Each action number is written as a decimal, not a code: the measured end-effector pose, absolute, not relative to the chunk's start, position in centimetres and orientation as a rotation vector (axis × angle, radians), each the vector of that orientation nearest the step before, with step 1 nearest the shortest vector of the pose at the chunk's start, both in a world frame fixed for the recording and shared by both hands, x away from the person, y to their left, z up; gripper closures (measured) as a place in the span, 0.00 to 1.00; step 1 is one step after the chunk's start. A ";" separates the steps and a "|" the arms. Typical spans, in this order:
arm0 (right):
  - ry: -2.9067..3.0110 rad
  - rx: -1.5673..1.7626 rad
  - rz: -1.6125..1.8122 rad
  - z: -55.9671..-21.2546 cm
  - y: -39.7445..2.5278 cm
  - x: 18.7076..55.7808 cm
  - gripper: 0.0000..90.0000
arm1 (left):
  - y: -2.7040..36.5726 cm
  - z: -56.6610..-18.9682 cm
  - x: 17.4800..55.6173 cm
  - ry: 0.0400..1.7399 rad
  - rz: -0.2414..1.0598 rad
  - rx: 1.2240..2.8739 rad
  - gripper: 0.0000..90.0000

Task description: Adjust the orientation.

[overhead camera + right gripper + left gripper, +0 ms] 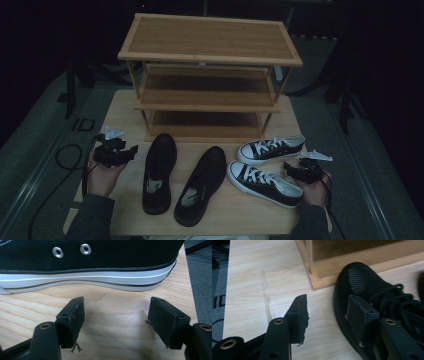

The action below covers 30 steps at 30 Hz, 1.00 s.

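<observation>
I have the left gripper [131, 148] with jaws apart, empty, just left of the left black mesh shoe [159, 172]; in the left gripper view one jaw overlaps that shoe's side near the toe, close to the foot of the wooden shoe rack [207, 75]. The right gripper [289, 166] is also spread wide and holds nothing, sitting just beside the heel end of the near black-and-white sneaker [264, 182], whose white sole stripe and two metal eyelets lie just beyond the jaws in the right gripper view. I can't read any brand or writing on either shoe.
</observation>
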State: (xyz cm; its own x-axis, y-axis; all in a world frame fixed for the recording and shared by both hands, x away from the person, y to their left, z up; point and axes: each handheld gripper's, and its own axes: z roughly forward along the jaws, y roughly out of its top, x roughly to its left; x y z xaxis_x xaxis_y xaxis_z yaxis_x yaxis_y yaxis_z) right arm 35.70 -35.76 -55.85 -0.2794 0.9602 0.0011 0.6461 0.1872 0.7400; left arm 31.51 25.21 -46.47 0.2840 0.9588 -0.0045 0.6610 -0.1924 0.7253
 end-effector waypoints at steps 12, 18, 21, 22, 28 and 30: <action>1.999 1.500 0.885 -55.9 -35.8 35.7 0.33 | 24.2 -44.8 29.6 1.391 0.591 1.975 0.57; 1.999 1.500 0.885 -55.8 -35.8 35.7 0.33 | 23.8 -44.4 28.9 1.372 0.575 1.990 0.57; 1.999 1.500 0.885 -55.8 -35.8 35.7 0.33 | 23.4 -44.3 28.7 1.363 0.568 2.006 0.57; 1.999 1.500 0.885 -55.9 -35.8 35.7 0.33 | 23.3 -44.2 28.6 1.362 0.564 2.011 0.57; 1.999 1.500 0.885 -55.8 -35.8 35.7 0.33 | 22.8 -43.9 28.1 1.341 0.568 2.023 0.56; 1.999 1.500 0.885 -55.8 -35.8 35.7 0.33 | 22.6 -43.9 28.0 1.337 0.557 2.026 0.56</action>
State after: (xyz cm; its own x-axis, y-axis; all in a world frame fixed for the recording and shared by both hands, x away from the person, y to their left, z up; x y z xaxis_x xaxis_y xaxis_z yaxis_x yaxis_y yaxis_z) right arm 35.70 -35.76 -55.85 -0.2796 0.9601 0.0005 0.6460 0.1877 0.7399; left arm 27.96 22.61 -43.87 0.3928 0.9196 0.0014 0.6483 -0.2780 0.7088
